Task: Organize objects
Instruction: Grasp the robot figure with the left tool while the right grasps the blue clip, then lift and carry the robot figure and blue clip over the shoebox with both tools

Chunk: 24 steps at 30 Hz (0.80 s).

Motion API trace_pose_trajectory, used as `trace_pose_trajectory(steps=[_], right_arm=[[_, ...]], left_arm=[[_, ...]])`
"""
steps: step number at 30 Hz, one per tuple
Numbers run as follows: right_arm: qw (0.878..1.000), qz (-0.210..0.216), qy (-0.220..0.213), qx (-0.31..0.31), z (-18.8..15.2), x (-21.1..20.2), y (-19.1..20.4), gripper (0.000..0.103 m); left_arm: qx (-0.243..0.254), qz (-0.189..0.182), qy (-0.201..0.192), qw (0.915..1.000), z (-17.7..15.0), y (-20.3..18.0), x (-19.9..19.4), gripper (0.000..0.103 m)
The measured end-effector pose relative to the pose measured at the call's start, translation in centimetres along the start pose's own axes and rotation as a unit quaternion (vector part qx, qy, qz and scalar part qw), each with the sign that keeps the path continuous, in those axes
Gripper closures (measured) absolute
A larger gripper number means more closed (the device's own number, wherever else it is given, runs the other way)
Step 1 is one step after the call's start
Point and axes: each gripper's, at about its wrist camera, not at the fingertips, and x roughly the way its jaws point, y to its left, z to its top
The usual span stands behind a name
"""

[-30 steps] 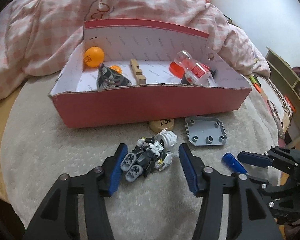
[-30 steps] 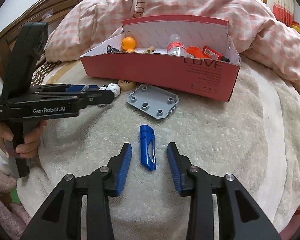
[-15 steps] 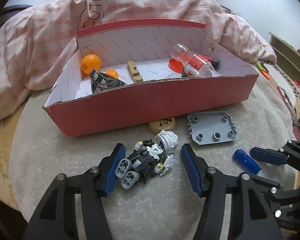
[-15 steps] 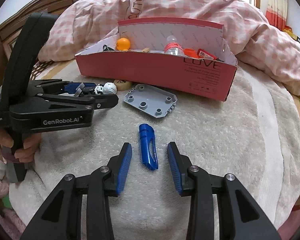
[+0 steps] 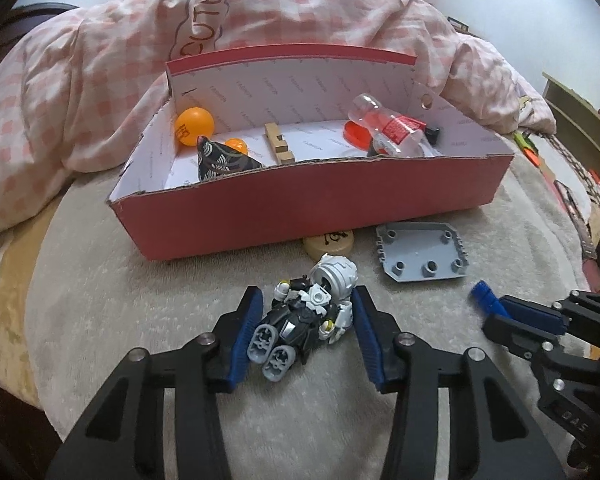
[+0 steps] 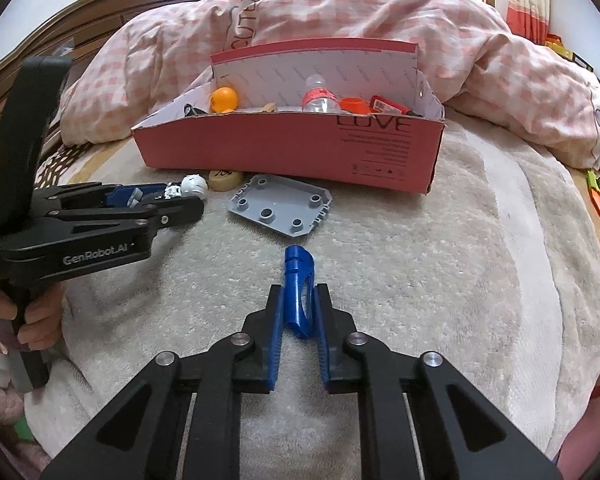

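Observation:
A black, grey and white toy robot figure [image 5: 306,320] lies on the beige blanket between the blue pads of my left gripper [image 5: 306,336], which is open around it with a gap on the right side. My right gripper [image 6: 298,312] is shut on a blue plastic piece [image 6: 298,280] that rests on the blanket; it also shows in the left wrist view [image 5: 485,296]. A red cardboard box [image 5: 300,208] stands behind. It holds two orange balls [image 5: 194,126], a wooden block, a clear bottle [image 5: 384,130] and a dark patterned pouch.
A grey studded plate [image 5: 422,252] and a round beige token [image 5: 329,242] lie in front of the box. A pink checked quilt [image 5: 100,64] is piled behind it. A shelf stands at the right [image 5: 580,120]. The bed edge is near me.
My right gripper has closed on the blue piece. My left gripper has narrowed around the toy figure and moved slightly closer to it.

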Motion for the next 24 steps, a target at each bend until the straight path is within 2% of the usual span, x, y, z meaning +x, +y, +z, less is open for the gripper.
trace_pose_trajectory(steps=[8, 24], right_arm=[[0.999, 0.034, -0.01, 0.019, -0.1, -0.8, -0.4, 0.087], [0.997, 0.061, -0.04, 0.025, 0.8, -2.3, -0.3, 0.087]], left_arm=[[-0.011, -0.019, -0.01, 0.9997, -0.5, -0.2, -2.0, 0.058], [-0.033, -0.033, -0.041, 0.9981, 0.6, 0.0, -4.8, 0.058]])
